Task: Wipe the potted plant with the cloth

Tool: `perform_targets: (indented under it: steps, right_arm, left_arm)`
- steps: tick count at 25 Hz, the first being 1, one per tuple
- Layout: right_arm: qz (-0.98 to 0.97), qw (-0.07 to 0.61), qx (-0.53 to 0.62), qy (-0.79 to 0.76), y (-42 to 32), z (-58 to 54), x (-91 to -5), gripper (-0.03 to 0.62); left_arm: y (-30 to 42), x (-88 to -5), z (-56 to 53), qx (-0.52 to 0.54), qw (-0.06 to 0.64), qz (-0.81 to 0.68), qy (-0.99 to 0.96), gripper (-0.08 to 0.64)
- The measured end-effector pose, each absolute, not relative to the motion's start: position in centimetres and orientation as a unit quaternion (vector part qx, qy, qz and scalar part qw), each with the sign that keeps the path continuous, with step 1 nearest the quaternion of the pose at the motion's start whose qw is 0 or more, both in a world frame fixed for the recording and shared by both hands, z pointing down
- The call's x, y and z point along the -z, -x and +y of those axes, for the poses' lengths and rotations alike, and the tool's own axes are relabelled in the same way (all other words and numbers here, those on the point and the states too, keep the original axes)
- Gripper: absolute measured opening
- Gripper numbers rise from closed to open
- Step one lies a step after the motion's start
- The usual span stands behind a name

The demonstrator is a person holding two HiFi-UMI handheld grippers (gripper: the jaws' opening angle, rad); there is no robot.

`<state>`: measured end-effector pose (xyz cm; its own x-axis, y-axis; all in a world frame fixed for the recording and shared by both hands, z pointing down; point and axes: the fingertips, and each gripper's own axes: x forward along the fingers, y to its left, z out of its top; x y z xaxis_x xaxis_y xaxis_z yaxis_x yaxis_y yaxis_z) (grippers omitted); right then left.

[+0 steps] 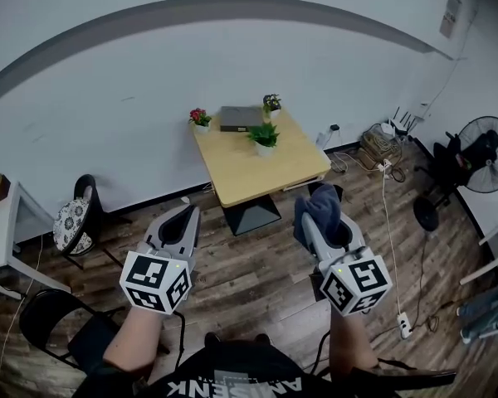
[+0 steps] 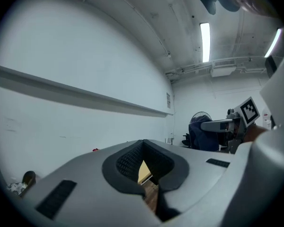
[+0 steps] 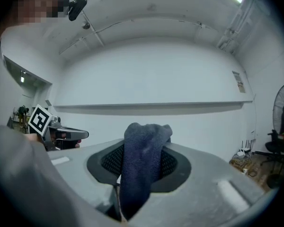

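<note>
Head view: both grippers are held level over open wood floor [image 1: 257,293], well short of the table [image 1: 236,177], with bare floor between. Left gripper [image 1: 189,215] is clenched with nothing in it. Right gripper [image 1: 314,220] is clamped on the cloth [image 1: 322,201], blue and bunched over the jaw tips, hiding them. The table's far edge sits near the wall [image 1: 149,81]; its near and left edges have free floor. The right side is tighter: cables [image 1: 382,143] and a fan [image 1: 487,153] beyond the right corner, and a power strip [image 1: 404,324] on the floor near the right gripper. A chair [image 1: 75,222] stands well left. The red-flowered potted plant [image 1: 201,118] is at the far left corner, the small potted plant [image 1: 272,103] at the far right corner, with a dark box [image 1: 241,118] between them on the far edge. The green potted plant [image 1: 264,135] is just in front of the box. Left gripper view shows only a sliver of table behind the jaws, so the plants are hidden.
</note>
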<state>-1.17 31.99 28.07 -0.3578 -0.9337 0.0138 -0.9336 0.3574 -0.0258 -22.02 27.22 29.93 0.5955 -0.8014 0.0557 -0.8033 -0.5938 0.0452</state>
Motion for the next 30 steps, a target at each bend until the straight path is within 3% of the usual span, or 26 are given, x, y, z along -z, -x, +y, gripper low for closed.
perform_targets:
  steps: [16,30]
  right_arm:
    - [0.811,-0.023,-0.006,0.584,6.2,29.8,-29.3,0.127]
    - [0.83,0.018,0.002,0.558,0.5,17.6,-28.8,0.127]
  left_arm:
    - [26.4,-32.4,24.7,-0.008,0.053,-0.42,-0.906,0.002]
    - [21.5,-32.3,14.8,-0.022,0.037,-0.444,-0.895,0.002]
